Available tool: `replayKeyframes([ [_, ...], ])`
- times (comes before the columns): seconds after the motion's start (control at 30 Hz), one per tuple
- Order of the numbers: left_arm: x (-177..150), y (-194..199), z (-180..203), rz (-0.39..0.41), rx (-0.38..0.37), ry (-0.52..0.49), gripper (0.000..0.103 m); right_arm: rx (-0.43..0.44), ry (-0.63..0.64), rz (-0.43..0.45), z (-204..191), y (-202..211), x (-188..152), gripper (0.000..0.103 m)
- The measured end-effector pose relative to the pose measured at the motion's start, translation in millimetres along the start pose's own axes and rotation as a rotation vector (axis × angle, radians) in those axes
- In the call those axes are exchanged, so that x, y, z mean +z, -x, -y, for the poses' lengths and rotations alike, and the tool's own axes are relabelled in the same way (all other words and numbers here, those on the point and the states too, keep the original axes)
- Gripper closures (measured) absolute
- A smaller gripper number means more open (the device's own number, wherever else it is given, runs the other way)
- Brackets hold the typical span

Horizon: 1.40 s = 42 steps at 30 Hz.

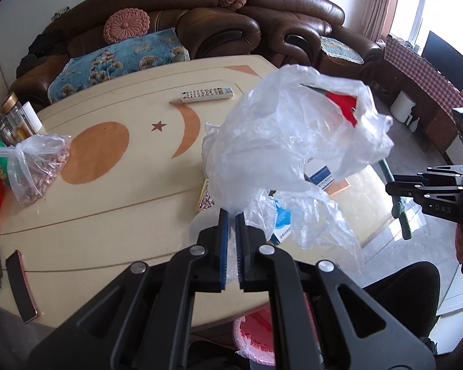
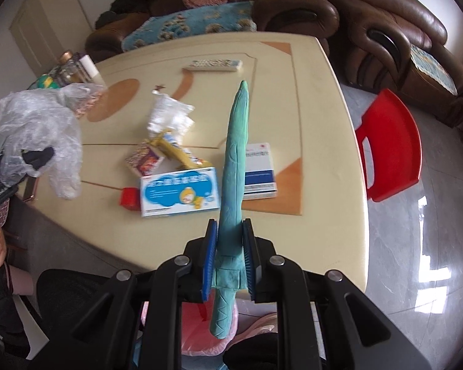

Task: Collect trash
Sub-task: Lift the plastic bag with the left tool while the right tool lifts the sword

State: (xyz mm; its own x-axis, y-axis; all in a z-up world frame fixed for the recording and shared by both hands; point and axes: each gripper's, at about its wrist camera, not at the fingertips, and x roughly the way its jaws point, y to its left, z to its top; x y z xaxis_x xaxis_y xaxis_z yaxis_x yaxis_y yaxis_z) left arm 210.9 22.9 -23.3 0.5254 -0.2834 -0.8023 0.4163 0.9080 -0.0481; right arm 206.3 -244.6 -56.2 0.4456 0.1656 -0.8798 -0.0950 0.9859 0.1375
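My left gripper [image 1: 231, 212] is shut on a crumpled clear plastic bag [image 1: 287, 135], held up above the cream table [image 1: 123, 209]; the bag also shows in the right wrist view [image 2: 37, 132]. My right gripper [image 2: 230, 225] is shut on a long green plush sword-shaped thing [image 2: 236, 160], pointing out over the table. On the table lie a blue-and-white medicine box [image 2: 179, 195], a white-and-blue box [image 2: 260, 172], a small red box [image 2: 129, 199], a patterned packet [image 2: 143, 160], a yellow wrapper [image 2: 179, 151] and a crumpled clear wrapper [image 2: 169, 114].
A pink-lined bin [image 1: 256, 336] stands under the table's near edge. A remote [image 1: 206, 94], a bag of nuts [image 1: 37, 169], jars [image 1: 12, 117] and a phone [image 1: 20, 285] lie on the table. A red stool [image 2: 389, 145] stands right; brown sofas [image 1: 200, 21] behind.
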Motion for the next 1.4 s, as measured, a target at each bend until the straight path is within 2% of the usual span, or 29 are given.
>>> replayKeyframes([
  [0.37,-37,55,30,0.059,-0.003,-0.026,0.096,0.062,0.087,0.065,-48,56,-42,0.086],
  [0.7,-71,72,50,0.056,-0.025,-0.036,0.096,0.091,0.158,0.073,-84,79,-81,0.086],
  [1.07,-105,66,68,0.02,-0.05,-0.055,0.096,0.109,0.166,0.023,-92,64,-120,0.086],
  [1.4,-148,29,84,-0.069,-0.093,-0.056,0.096,0.107,0.145,-0.058,-84,31,-154,0.086],
])
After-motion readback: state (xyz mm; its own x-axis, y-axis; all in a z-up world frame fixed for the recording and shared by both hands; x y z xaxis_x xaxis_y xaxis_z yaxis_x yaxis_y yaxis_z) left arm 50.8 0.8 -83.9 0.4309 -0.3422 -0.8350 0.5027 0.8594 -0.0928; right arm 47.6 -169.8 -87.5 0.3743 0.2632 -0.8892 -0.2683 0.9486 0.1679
